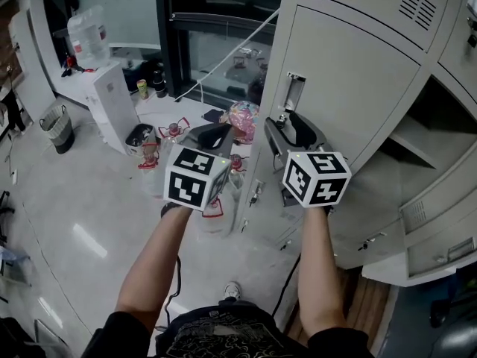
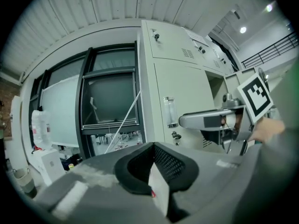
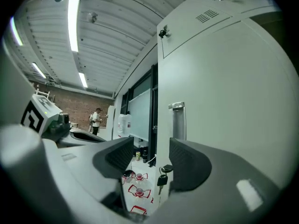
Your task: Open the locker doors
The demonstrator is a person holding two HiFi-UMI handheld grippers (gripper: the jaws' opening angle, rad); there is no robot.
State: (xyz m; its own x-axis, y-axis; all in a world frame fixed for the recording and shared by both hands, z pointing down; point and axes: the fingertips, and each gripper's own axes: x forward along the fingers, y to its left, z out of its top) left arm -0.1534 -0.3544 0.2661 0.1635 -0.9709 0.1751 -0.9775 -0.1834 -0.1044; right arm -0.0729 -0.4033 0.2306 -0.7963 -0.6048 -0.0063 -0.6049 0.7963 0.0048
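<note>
shiny pale floor (image 1: 82,230), cluster of water jugs (image 1: 150,168) standing just below the jaws, basket bin (image 1: 57,127) way off left

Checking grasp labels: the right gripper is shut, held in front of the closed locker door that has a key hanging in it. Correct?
Not quite. The right gripper is open, not shut: the right gripper view shows its jaws standing apart with nothing gripped. The rest holds: it is held in front of the closed locker door, and a key hangs in it.
</note>
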